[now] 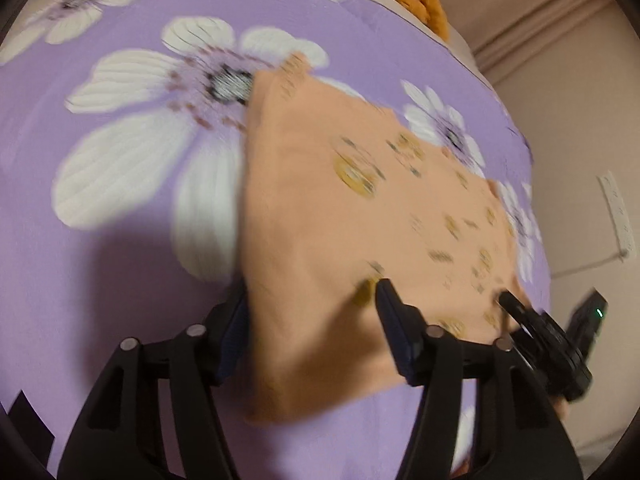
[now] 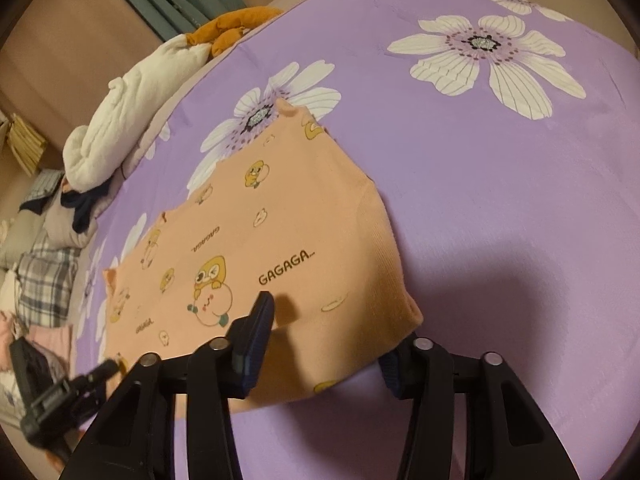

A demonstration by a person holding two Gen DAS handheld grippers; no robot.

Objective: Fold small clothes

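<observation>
Peach cartoon-print cotton garment (image 2: 256, 248): lies flat ahead of both tongs on purple flowered bedspread (image 2: 500, 200).
Left tongs (image 1: 310, 316): I see them spread, straddling its near edge.
Right tongs (image 2: 332, 332): spread likewise.
Progress: I judge folding partway; further folds remain.

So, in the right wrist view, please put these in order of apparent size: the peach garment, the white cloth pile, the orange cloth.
1. peach garment, largest, though it lies nearest the camera.
2. white cloth pile.
3. orange cloth, smallest; it lies farthest away and is partly hidden, so true size is unsure.
</observation>
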